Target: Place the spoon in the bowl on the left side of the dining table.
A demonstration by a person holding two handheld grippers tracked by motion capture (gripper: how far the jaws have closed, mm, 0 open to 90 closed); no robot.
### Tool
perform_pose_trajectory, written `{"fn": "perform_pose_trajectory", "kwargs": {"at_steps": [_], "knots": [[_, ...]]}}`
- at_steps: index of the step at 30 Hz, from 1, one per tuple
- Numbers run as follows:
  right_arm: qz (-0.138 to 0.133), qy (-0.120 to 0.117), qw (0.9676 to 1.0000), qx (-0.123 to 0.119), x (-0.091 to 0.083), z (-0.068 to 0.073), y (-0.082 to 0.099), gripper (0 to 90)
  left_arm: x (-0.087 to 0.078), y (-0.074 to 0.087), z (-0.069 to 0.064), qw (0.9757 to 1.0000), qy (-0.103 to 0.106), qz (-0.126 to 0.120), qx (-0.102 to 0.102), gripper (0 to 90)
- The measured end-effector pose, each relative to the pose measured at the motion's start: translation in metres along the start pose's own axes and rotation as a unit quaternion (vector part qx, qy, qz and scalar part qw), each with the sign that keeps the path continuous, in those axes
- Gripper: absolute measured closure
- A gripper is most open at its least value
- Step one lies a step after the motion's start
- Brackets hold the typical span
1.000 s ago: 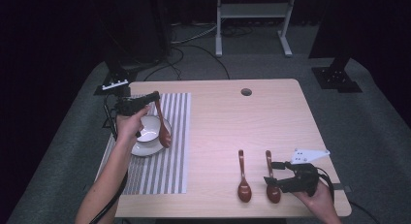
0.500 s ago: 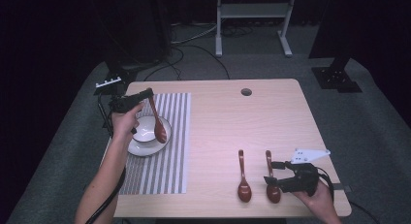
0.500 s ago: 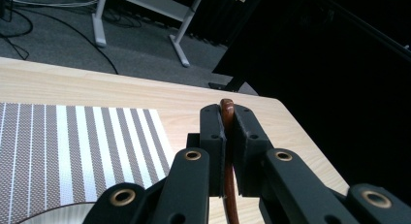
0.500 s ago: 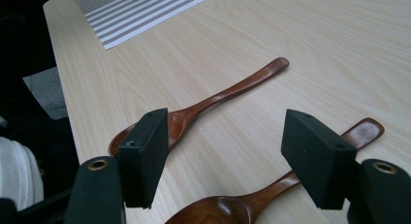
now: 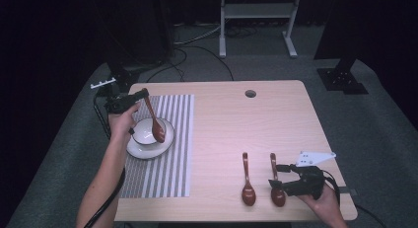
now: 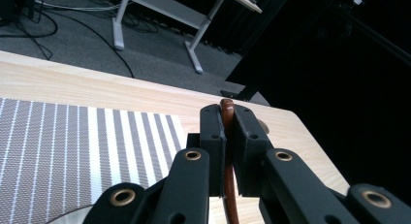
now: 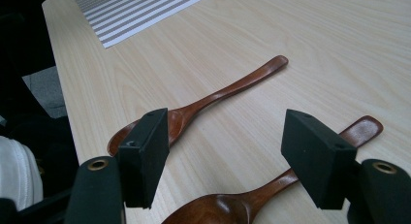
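Observation:
My left gripper (image 5: 140,95) is shut on the handle tip of a brown wooden spoon (image 5: 154,120). The spoon slants down, and its head sits in a white bowl (image 5: 141,134) on a white saucer (image 5: 143,151). In the left gripper view the jaws pinch the spoon handle (image 6: 227,136) and my left gripper (image 6: 227,118) faces the table's far side. Two more wooden spoons lie at the front right, a left spoon (image 5: 247,181) and a right spoon (image 5: 275,183). My right gripper (image 5: 275,175) stands open at the right spoon (image 7: 271,192); the left spoon (image 7: 228,93) lies beyond my right gripper (image 7: 230,158).
A grey-and-white striped placemat (image 5: 170,154) lies under the saucer on the table's left side. A round cable hole (image 5: 250,94) is near the far edge. The front table edge is close to the right hand. Cables and a white stand are on the floor behind.
The left gripper has drifted slightly left, tilting the held spoon more steeply, with its head staying over the bowl. The right gripper has not moved.

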State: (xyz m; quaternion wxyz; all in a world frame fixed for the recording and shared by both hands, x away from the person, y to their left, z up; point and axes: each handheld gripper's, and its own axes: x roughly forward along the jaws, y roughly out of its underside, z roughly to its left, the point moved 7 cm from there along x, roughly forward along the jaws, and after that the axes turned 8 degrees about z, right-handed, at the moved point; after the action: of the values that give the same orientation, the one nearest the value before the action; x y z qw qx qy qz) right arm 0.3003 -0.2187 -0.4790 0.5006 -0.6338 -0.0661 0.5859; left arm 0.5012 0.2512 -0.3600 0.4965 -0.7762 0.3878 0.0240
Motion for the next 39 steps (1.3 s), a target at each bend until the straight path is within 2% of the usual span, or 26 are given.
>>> {"fn": "perform_pose_trajectory", "kwargs": {"at_steps": [8, 13, 20, 39], "knots": [[0.001, -0.002, 1.0000, 0.000, 0.001, 0.000, 0.000, 32.7, -0.001, -0.006, 0.003, 0.9999, -0.013, 0.000, 0.002, 84.3], [0.001, -0.003, 1.0000, 0.000, 0.002, 0.000, 0.000, 32.7, -0.003, -0.010, 0.009, 0.9996, -0.027, -0.010, -0.002, 84.2], [-0.004, -0.001, 1.0000, 0.004, -0.001, 0.000, 0.000, 32.7, -0.006, -0.013, 0.024, 0.9986, -0.046, -0.020, -0.019, 84.2], [-0.001, -0.007, 1.0000, 0.006, 0.001, 0.001, 0.000, 32.4, -0.013, -0.006, 0.057, 0.9952, -0.069, -0.040, -0.058, 84.2]]}}
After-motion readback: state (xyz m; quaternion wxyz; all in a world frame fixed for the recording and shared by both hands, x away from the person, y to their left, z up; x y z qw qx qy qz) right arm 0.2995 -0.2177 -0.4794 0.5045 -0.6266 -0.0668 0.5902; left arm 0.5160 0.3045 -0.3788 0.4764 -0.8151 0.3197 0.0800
